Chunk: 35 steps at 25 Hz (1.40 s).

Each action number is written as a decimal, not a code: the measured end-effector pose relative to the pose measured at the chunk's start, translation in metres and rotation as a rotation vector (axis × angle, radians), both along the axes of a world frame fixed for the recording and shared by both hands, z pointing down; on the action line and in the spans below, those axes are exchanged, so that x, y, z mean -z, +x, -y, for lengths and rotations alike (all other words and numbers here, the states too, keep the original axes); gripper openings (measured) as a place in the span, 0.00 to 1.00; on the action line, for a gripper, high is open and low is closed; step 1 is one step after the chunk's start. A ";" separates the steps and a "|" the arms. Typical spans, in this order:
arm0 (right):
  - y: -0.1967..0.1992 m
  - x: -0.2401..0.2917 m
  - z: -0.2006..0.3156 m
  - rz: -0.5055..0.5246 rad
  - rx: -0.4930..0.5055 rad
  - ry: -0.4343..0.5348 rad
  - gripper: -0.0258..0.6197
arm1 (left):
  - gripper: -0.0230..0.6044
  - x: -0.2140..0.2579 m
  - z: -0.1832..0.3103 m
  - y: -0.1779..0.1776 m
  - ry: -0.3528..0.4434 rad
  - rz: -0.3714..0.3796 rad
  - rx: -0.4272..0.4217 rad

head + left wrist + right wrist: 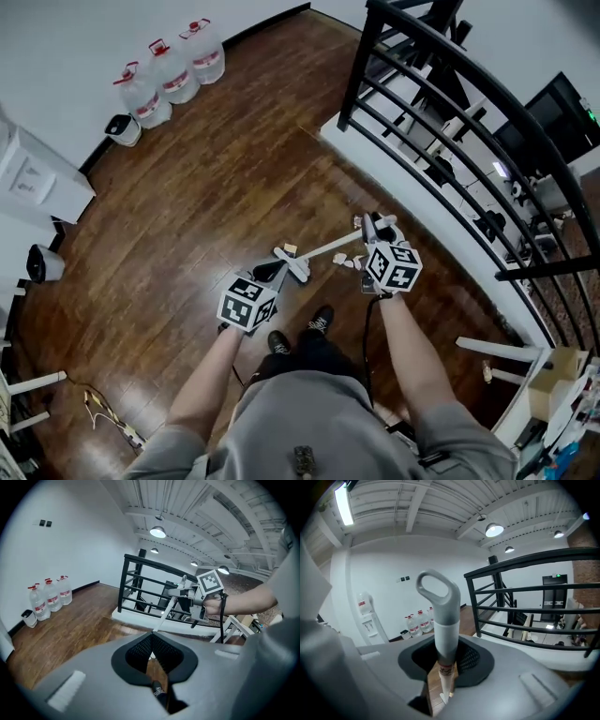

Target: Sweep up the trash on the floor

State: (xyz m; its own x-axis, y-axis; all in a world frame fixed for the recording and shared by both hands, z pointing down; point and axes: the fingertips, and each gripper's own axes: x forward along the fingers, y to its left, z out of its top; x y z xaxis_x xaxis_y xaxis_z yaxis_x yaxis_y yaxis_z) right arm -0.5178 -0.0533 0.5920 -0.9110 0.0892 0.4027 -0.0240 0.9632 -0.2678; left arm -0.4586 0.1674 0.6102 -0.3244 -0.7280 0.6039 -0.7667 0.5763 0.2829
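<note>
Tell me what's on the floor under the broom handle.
Wood floor shows around the broom handle, with pale trash scraps on either side; whatever lies directly beneath it or its white head is covered.

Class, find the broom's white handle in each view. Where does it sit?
Head view: broom handle slants across centre.
Left gripper view: thin white line just right of centre.
Right gripper view: upright at centre, clamped between the jaws.
Shared landmark: water jugs by the white wall.

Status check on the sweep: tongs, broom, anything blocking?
Right tongs shut on broom handle. Left tongs shut on thin black handle. Trash scraps on floor beside broom. Black railing close on right.
</note>
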 end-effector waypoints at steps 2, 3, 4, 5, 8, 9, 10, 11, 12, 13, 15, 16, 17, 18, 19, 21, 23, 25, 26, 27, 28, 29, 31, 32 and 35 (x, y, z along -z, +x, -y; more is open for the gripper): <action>0.006 0.001 0.036 0.000 -0.052 0.008 0.15 | 0.04 0.000 0.026 -0.005 -0.001 0.000 -0.038; 0.009 0.001 0.053 0.001 -0.076 0.011 0.15 | 0.04 0.000 0.039 -0.008 -0.002 0.001 -0.057; 0.012 0.001 0.070 0.002 -0.101 0.014 0.15 | 0.04 0.000 0.052 -0.010 -0.004 0.003 -0.075; 0.016 0.002 0.087 0.003 -0.124 0.016 0.15 | 0.04 0.001 0.065 -0.012 -0.006 0.005 -0.094; 0.026 0.005 0.135 0.008 -0.189 0.022 0.15 | 0.04 0.003 0.102 -0.018 -0.012 0.012 -0.143; 0.029 0.006 0.150 0.010 -0.211 0.023 0.15 | 0.04 0.004 0.114 -0.020 -0.013 0.014 -0.159; 0.033 0.007 0.165 0.011 -0.234 0.024 0.15 | 0.04 0.005 0.125 -0.021 -0.014 0.015 -0.174; 0.038 0.008 0.179 0.010 -0.257 0.024 0.15 | 0.04 0.005 0.136 -0.022 -0.015 0.016 -0.189; 0.044 0.008 0.191 0.009 -0.279 0.024 0.15 | 0.04 0.006 0.145 -0.022 -0.017 0.016 -0.204; 0.049 0.008 0.202 0.008 -0.299 0.024 0.15 | 0.04 0.006 0.154 -0.021 -0.019 0.017 -0.219; 0.060 0.008 0.221 0.009 -0.335 0.021 0.15 | 0.04 0.007 0.170 -0.020 -0.023 0.020 -0.249; 0.064 0.008 0.228 0.012 -0.351 0.017 0.15 | 0.04 0.008 0.178 -0.020 -0.025 0.022 -0.264; 0.067 0.008 0.234 0.015 -0.365 0.009 0.15 | 0.04 0.008 0.185 -0.022 -0.028 0.025 -0.278; 0.069 0.008 0.238 0.019 -0.379 -0.003 0.15 | 0.04 0.009 0.191 -0.024 -0.031 0.029 -0.290; 0.070 0.009 0.241 0.022 -0.391 -0.019 0.15 | 0.04 0.010 0.196 -0.026 -0.033 0.032 -0.303; 0.072 0.011 0.242 0.027 -0.412 -0.051 0.15 | 0.04 0.012 0.204 -0.031 -0.035 0.037 -0.328; 0.070 0.014 0.239 0.030 -0.425 -0.075 0.16 | 0.04 0.013 0.211 -0.039 -0.033 0.041 -0.358; 0.063 0.020 0.233 0.037 -0.434 -0.088 0.16 | 0.04 0.012 0.217 -0.049 -0.028 0.044 -0.388; 0.059 0.025 0.231 0.043 -0.440 -0.090 0.16 | 0.04 0.012 0.219 -0.056 -0.025 0.045 -0.404; 0.053 0.031 0.229 0.050 -0.446 -0.091 0.16 | 0.04 0.011 0.221 -0.063 -0.021 0.046 -0.422; 0.048 0.037 0.227 0.058 -0.456 -0.092 0.16 | 0.04 0.010 0.224 -0.071 -0.017 0.047 -0.441; 0.043 0.043 0.227 0.066 -0.467 -0.094 0.16 | 0.04 0.009 0.227 -0.079 -0.013 0.046 -0.462; 0.032 0.054 0.227 0.080 -0.493 -0.096 0.16 | 0.04 0.007 0.233 -0.096 0.000 0.043 -0.506; 0.026 0.059 0.226 0.085 -0.507 -0.094 0.16 | 0.04 0.007 0.236 -0.106 0.010 0.042 -0.524; 0.000 0.068 0.221 0.088 -0.566 -0.086 0.16 | 0.04 0.009 0.240 -0.147 0.041 0.037 -0.574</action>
State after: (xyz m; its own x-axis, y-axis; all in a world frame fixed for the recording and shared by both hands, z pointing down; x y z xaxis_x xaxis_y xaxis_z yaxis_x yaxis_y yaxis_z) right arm -0.5178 -0.2744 0.5241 -0.8561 -0.3927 0.3359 -0.5033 0.7814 -0.3690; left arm -0.6059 -0.0721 0.6011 0.1094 -0.8161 0.5675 -0.9633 0.0538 0.2629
